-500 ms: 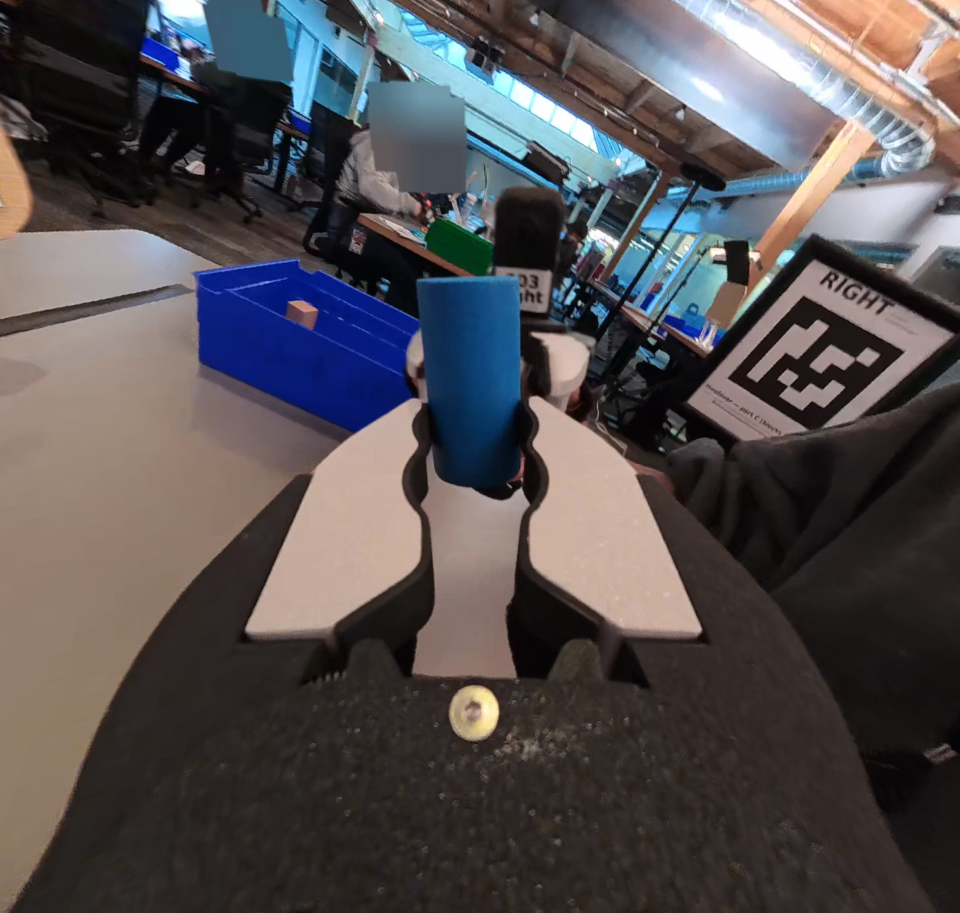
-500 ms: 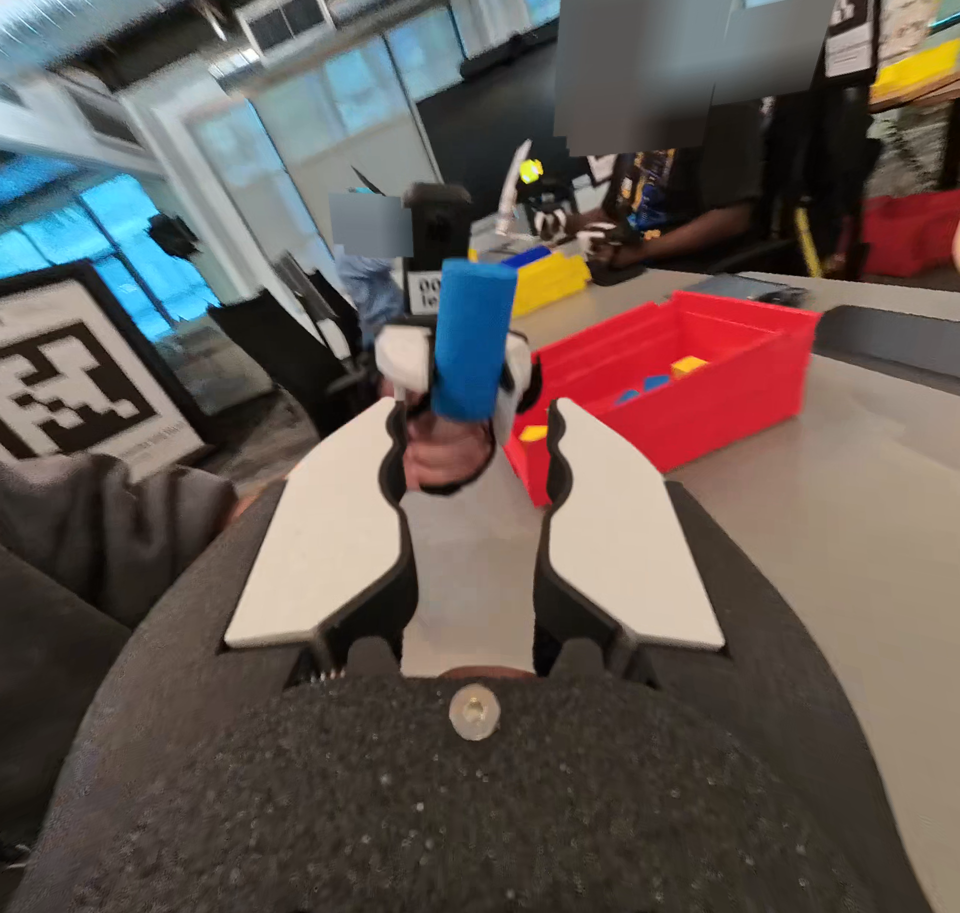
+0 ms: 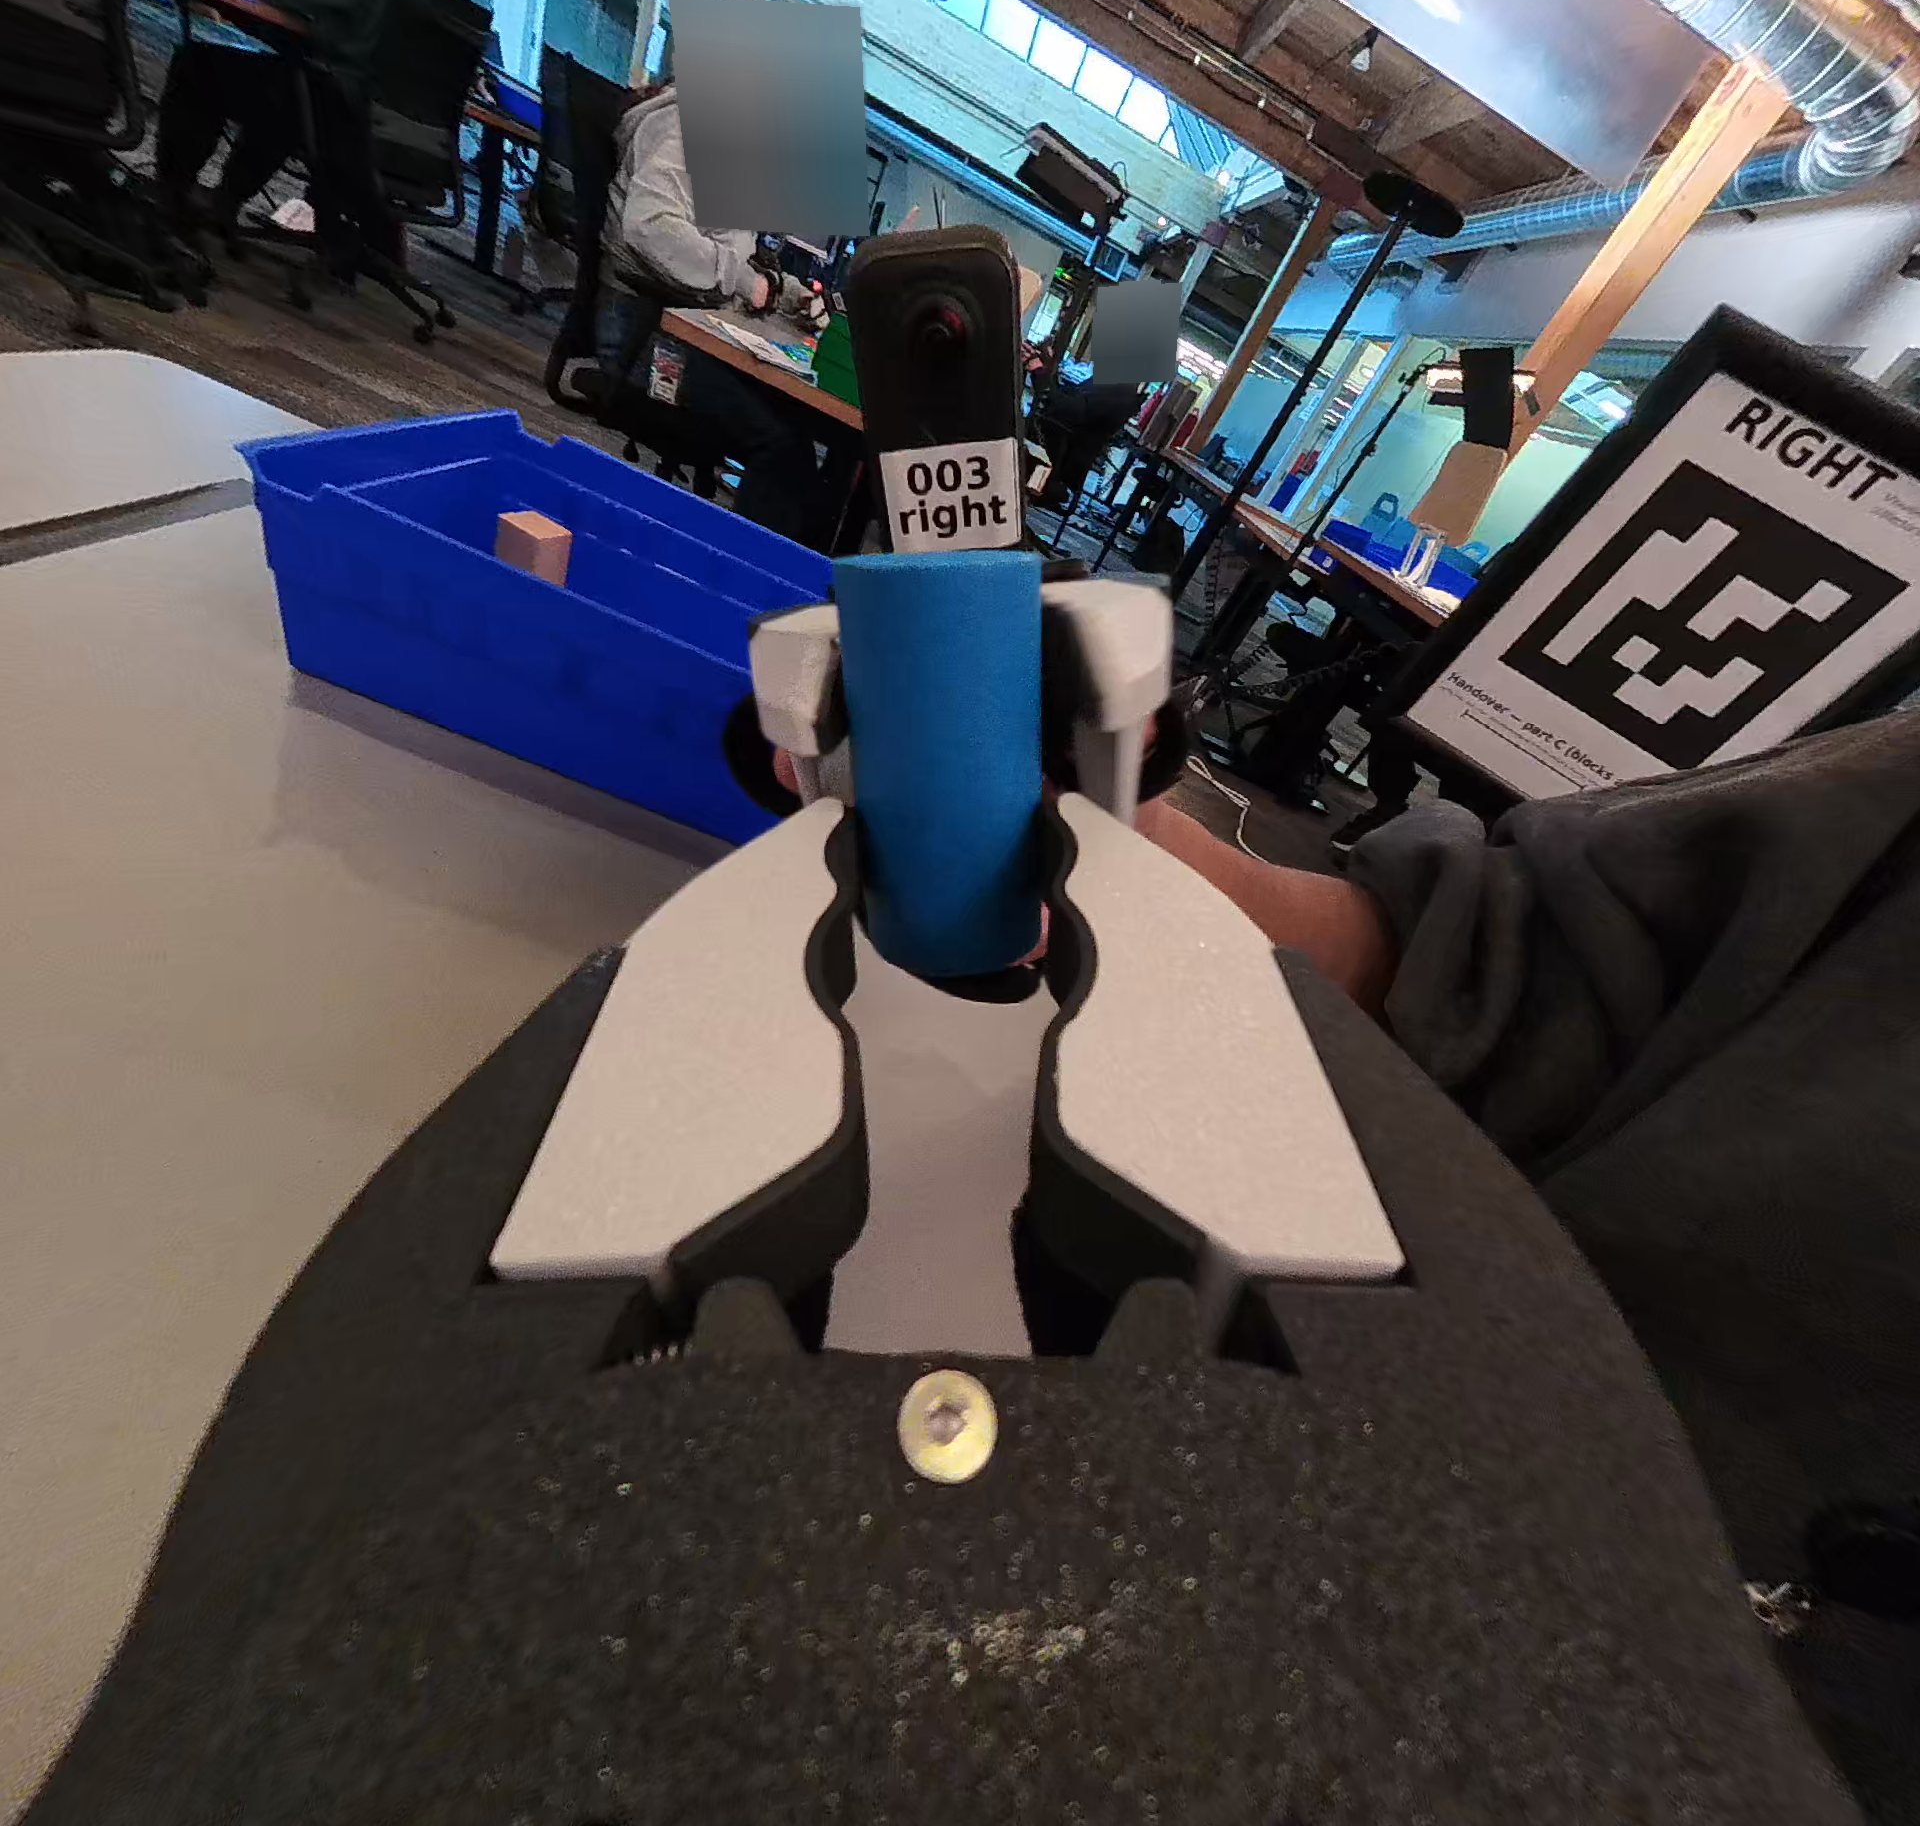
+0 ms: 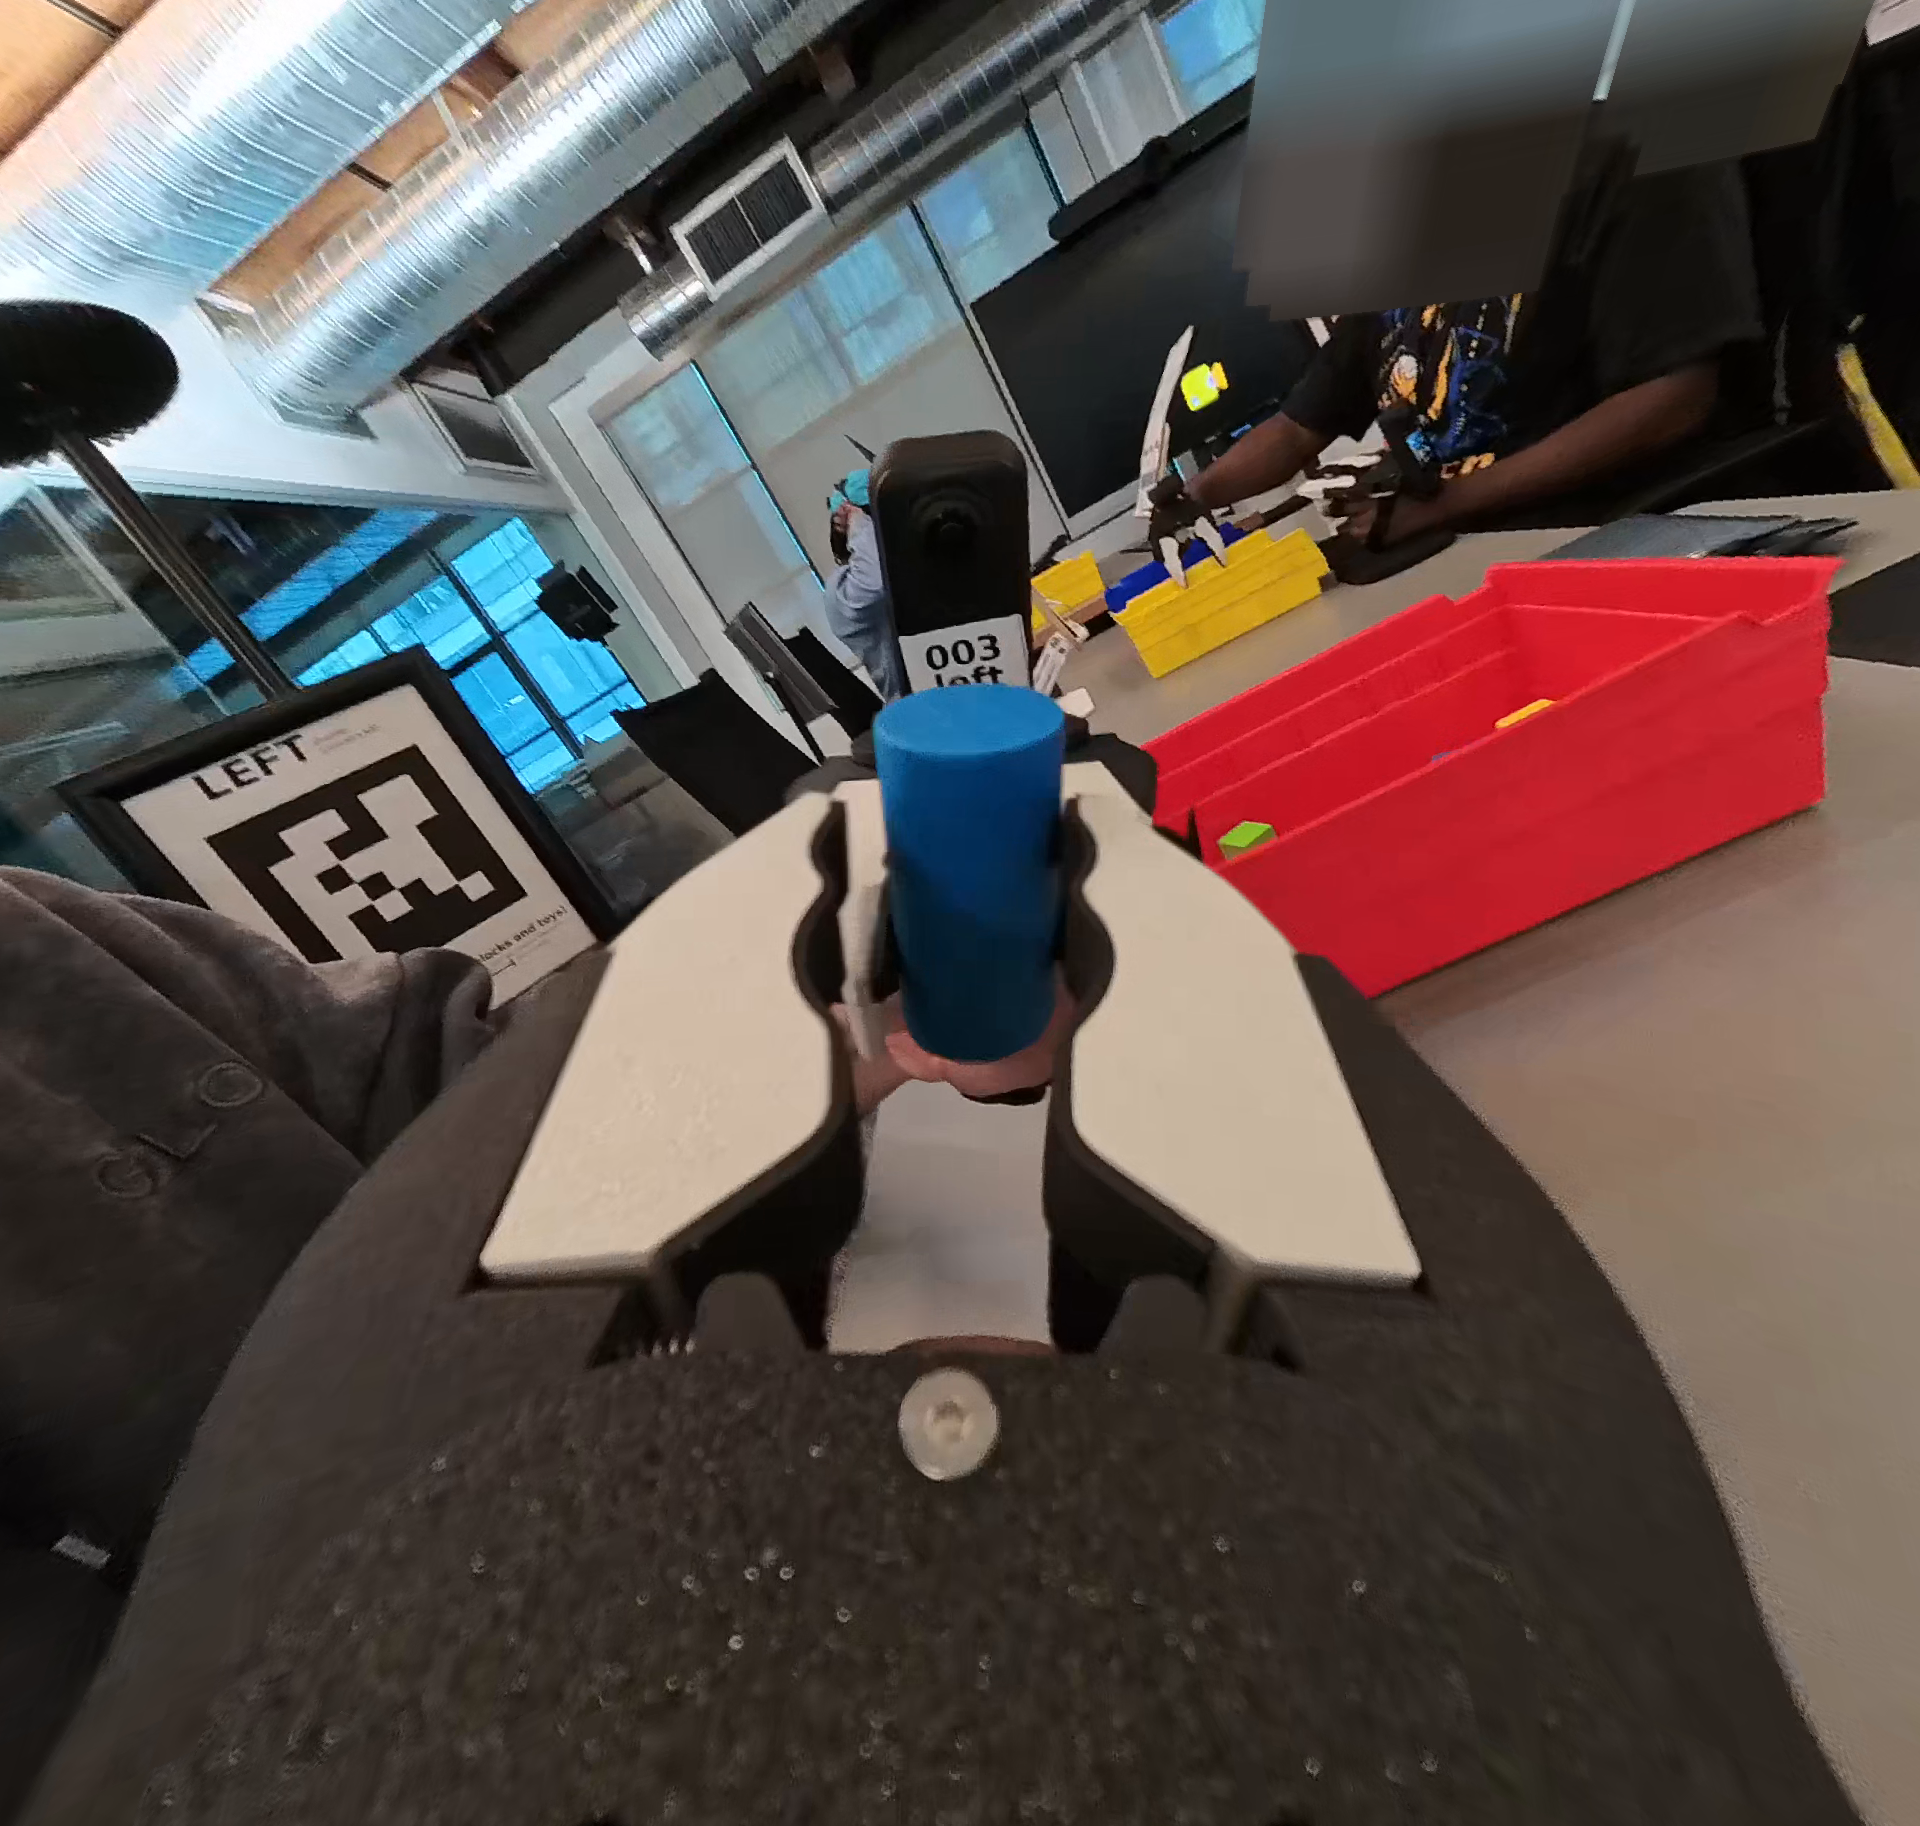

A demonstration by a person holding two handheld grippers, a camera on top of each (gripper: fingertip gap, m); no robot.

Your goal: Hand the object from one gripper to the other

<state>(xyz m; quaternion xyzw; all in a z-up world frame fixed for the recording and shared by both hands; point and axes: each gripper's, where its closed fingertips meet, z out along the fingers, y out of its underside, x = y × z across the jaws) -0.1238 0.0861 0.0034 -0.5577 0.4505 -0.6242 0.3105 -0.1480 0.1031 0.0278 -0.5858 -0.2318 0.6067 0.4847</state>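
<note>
The blue cylinder is held upright above the table, clamped low by the left gripper; the right gripper is set around it, though contact on its left side cannot be told; the cylinder is judged light, stiff, matte, best taken at mid-height; beyond, a blue bin and red bin are seen well apart, leaving open room.

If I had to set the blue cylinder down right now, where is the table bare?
Bare grey tabletop lies in front of the blue plastic bin, on the left gripper's side. More lies in front of the red plastic bin. It is crowded in the middle: both grippers flank the blue foam cylinder, with a dark sleeve alongside.
</note>
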